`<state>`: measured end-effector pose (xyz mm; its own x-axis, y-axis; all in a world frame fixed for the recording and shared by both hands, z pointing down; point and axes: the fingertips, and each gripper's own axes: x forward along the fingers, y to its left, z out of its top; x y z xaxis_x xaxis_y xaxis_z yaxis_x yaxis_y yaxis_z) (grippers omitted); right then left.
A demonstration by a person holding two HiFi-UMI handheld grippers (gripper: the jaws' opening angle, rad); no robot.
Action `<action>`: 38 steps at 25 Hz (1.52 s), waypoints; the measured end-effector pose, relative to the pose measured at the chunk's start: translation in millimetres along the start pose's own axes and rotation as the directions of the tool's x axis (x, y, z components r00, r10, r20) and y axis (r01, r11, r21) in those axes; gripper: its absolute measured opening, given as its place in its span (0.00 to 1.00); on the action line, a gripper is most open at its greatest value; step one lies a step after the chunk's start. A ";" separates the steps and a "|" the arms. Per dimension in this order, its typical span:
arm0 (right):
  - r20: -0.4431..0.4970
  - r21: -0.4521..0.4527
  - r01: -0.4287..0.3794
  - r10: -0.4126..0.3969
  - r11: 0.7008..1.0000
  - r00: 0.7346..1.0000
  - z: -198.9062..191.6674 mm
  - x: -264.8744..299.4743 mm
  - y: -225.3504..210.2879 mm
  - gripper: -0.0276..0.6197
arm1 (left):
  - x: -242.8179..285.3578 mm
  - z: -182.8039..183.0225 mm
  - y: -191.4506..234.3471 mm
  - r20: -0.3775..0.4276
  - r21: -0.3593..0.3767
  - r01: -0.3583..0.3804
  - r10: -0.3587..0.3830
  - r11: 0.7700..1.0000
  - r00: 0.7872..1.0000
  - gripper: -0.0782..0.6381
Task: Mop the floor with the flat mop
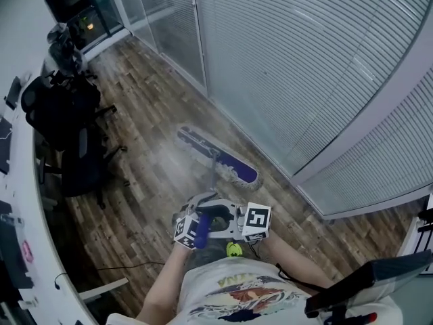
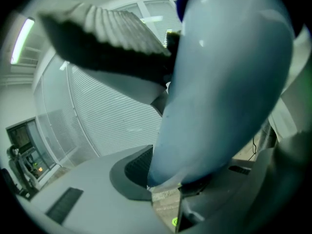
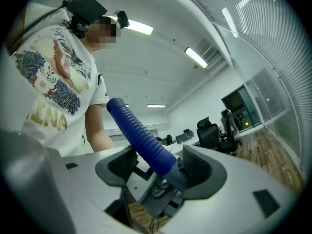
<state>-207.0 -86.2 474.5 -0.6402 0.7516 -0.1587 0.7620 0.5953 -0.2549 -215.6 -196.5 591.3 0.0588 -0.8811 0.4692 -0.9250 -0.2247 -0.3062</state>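
Note:
The flat mop's blue-and-grey head (image 1: pixel 223 158) lies on the wooden floor beside the glass wall. Its pale pole (image 1: pixel 215 179) rises toward me. In the head view both grippers sit close together at my waist. My left gripper (image 1: pixel 205 205) is shut on the pole, which fills the left gripper view as a broad pale shaft (image 2: pixel 224 82) pressed between the jaws (image 2: pixel 165 179). My right gripper (image 1: pixel 215 226) is shut on the mop's ribbed blue grip (image 3: pixel 141 138), which slants up between the dark pads (image 3: pixel 200 172) toward my shirt. The same blue grip (image 1: pixel 201 230) shows between the two marker cubes.
Black office chairs (image 1: pixel 67 114) crowd the floor at the left beside a long white desk (image 1: pixel 34 263). A glass wall with closed blinds (image 1: pixel 304 66) runs along the right. A thin cable (image 1: pixel 115 268) crosses the floor near my left side. A dark screen (image 1: pixel 372 279) juts in at lower right.

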 end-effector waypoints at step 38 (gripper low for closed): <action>-0.067 0.007 -0.200 0.200 0.980 0.978 -128.3 141.4 412.6 0.46 | -332.2 -74.3 -295.7 -0.045 -0.136 -0.106 0.101 0.985 0.994 0.19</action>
<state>29.3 302.2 469.3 -0.4671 0.8728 -0.1418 0.8738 0.4312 -0.2248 10.6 193.6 587.5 -0.0516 -0.8798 0.4726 -0.9686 -0.0712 -0.2383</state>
